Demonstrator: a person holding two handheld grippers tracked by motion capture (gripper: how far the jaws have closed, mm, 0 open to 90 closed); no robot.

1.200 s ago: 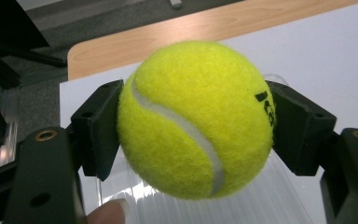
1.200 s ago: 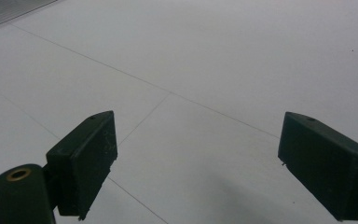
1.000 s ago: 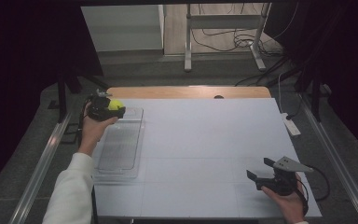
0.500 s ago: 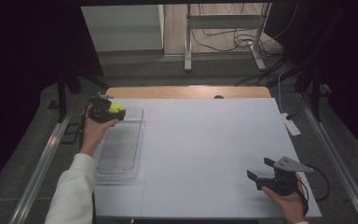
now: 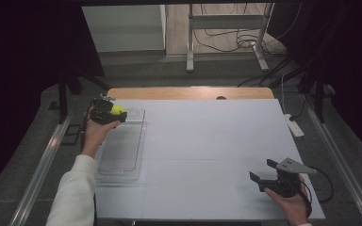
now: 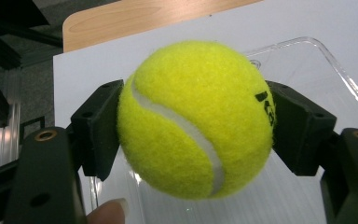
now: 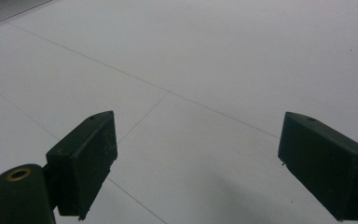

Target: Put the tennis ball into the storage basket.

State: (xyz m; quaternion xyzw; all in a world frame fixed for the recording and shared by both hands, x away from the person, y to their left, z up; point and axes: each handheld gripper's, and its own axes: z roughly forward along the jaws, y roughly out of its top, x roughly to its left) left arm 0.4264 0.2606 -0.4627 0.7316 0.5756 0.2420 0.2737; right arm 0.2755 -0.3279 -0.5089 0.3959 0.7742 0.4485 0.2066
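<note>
White table, fuzzy yellow tennis ball clamped in left tongs

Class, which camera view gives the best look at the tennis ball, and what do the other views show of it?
The left gripper view: the tennis ball sits large and sharp between the left gripper's jaws, seam and fuzz clear. In the high view it is a small yellow spot above the clear tray. The right gripper view looks at white table.

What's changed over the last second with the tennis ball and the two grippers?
Almost nothing. The left gripper stays shut on the tennis ball above the far end of the clear tray, perhaps drifting slightly. The right gripper stays open and idle near the table's front right corner.
</note>
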